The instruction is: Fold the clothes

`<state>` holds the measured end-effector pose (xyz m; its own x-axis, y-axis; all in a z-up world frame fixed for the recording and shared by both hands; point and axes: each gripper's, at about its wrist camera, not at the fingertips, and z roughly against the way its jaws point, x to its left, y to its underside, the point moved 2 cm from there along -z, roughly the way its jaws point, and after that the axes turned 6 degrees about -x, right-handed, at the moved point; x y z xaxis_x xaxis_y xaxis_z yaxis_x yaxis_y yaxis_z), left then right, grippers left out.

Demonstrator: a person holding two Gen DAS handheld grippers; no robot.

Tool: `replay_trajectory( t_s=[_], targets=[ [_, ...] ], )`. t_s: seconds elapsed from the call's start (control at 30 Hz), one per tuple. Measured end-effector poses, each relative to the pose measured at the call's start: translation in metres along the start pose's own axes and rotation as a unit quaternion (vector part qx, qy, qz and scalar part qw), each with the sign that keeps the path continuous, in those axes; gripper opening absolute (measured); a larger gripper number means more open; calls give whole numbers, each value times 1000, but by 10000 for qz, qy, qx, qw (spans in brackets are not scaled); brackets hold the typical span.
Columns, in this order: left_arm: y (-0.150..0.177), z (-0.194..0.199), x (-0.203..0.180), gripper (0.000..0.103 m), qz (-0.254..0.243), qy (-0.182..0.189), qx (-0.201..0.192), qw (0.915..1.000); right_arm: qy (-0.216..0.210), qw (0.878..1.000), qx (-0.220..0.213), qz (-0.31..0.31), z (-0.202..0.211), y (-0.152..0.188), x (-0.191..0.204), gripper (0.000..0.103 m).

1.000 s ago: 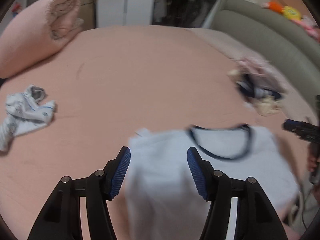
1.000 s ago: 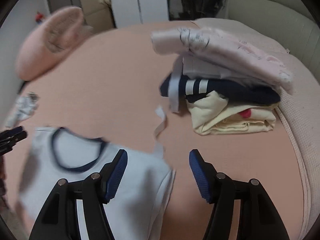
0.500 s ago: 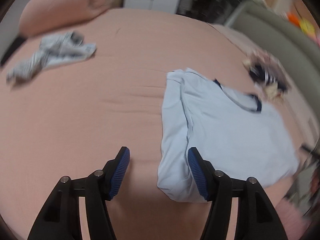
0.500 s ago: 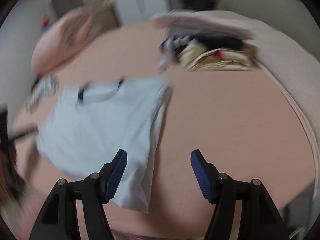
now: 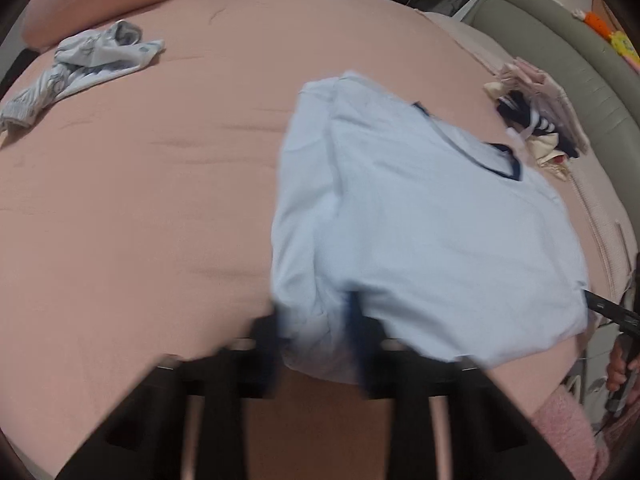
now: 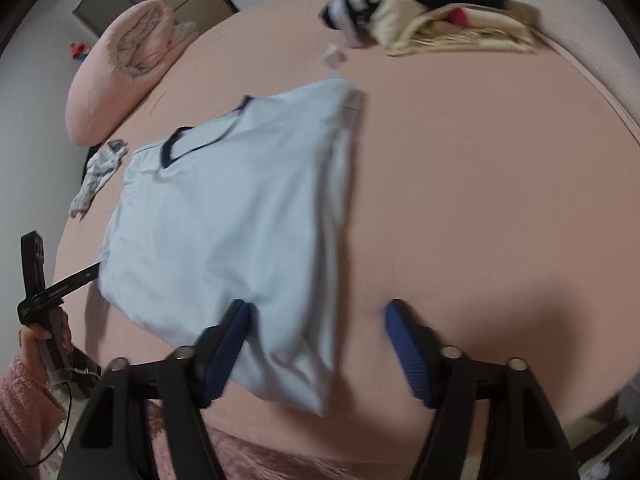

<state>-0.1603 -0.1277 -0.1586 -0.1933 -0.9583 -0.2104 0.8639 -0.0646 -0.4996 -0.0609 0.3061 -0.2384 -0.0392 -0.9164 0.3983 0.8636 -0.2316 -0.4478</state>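
**Light blue T-shirt lies flat on the pink bed, both grippers at its near hem**

Light blue T-shirt (image 5: 432, 216) with a dark collar sits at centre-right of the left wrist view, spread on the pink bed (image 5: 140, 200), its sides folded in. At upper left a crumpled white garment (image 5: 84, 64) lies well apart from it. At bottom centre the left gripper (image 5: 316, 344), blurred, is closing on the shirt's lower left corner, with cloth bunched between its blue pads. At right a stack of folded clothes (image 5: 540, 120) rests near the grey headboard (image 5: 560, 40).

In the right wrist view the shirt (image 6: 232, 208) fills centre-left. At bottom the right gripper (image 6: 316, 344) is closing, its jaws wide around the shirt's lower right corner; the left pad touches cloth, the right pad stands clear.
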Motion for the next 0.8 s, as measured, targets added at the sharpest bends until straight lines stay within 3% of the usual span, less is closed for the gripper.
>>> replay_trajectory(
  t_s=[0.03, 0.2, 0.4, 0.47, 0.57, 0.63, 0.7, 0.73, 0.77, 0.8],
  targets=[
    [0, 5, -6, 9, -76, -45, -43, 10000, -150, 9999, -36, -60, -2, -2, 5, 23],
    [3, 37, -18, 9, -49, 80, -297, 9995, -151, 9998, -93, -7, 4, -2, 11, 11],
    [28, 45, -17, 9, 37, 133, -168, 9998, -128, 9994, -128, -290, 42, 2, -11, 7],
    [47, 28, -13, 11, -7, -38, 98, 9999, 33, 9995, -84, -306, 42, 8, -20, 7],
    [56, 21, -2, 14, 364, 83, 174, 9992, 104, 9982, 237, -544, 28, 16, -35, 9],
    [53, 28, 5, 18, 570, 94, 174, 9982, -6, 9968, 148, -780, 36, 15, -39, 13],
    [47, 41, 10, 18, 513, -209, -84, 9984, -159, 9958, -87, -892, 48, 10, -38, 33],
    [44, 48, 12, 18, 451, -400, -249, 9979, -210, 9953, -201, -927, 52, 6, -37, 56],
    [41, 55, 14, 18, 388, -591, -415, 9966, -209, 9948, -281, -960, 54, 1, -37, 68],
    [37, 59, 14, 18, 332, -625, -525, 9961, -197, 9946, -303, -973, 53, -4, -37, 68]
  ],
)
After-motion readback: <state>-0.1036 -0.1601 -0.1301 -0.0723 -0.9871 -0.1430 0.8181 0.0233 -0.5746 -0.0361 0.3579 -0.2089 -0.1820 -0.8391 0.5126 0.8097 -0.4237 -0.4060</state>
